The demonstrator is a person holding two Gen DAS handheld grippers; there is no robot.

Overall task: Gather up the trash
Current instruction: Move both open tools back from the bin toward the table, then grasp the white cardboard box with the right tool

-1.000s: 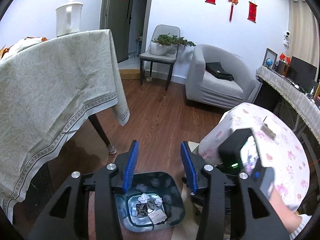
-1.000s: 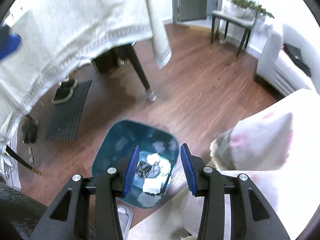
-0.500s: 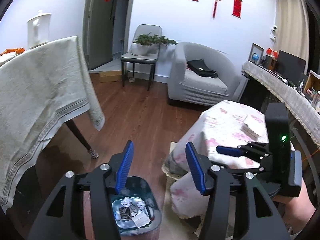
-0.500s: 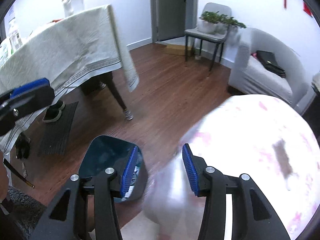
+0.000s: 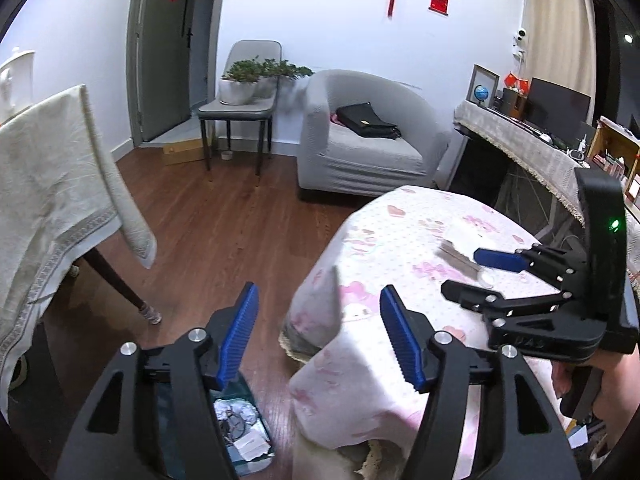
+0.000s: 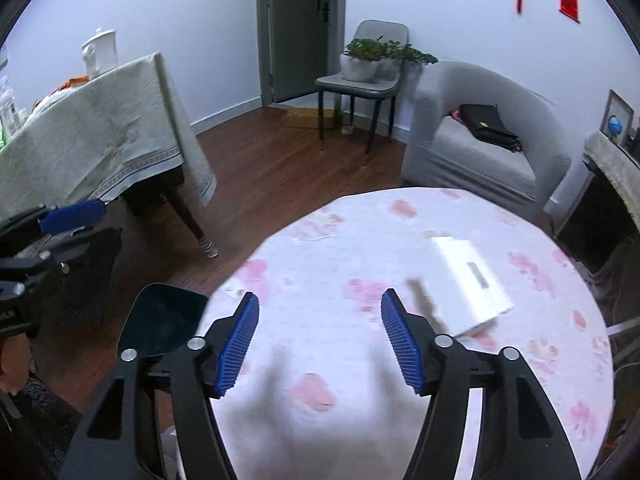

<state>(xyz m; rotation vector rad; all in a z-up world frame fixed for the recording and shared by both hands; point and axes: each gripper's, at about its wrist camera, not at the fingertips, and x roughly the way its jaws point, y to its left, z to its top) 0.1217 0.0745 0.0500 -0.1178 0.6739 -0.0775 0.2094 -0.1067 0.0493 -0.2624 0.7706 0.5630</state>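
Note:
A dark teal trash bin (image 5: pixel 244 440) stands on the floor by the round table, with crumpled paper and scraps inside; its rim shows in the right wrist view (image 6: pixel 162 320). A white flat box (image 6: pixel 468 280) lies on the pink flowered tablecloth (image 6: pixel 360 264); it also shows in the left wrist view (image 5: pixel 460 246). My left gripper (image 5: pixel 320 336) is open and empty, above the bin and the table's edge. My right gripper (image 6: pixel 320 340) is open and empty over the table, the box just ahead to its right. The left wrist view shows it (image 5: pixel 472 276) beside the box.
A table with a beige cloth (image 6: pixel 100 136) stands at the left, its leg (image 6: pixel 196 228) near the bin. A grey armchair (image 5: pixel 360 148) with a black bag, and a chair with plants (image 5: pixel 240 96), stand at the back. A sideboard (image 5: pixel 540 148) runs along the right.
Both grippers rose from over the bin and swung right toward the round table. The right gripper now hovers over the tablecloth near the white box. Both stayed open.

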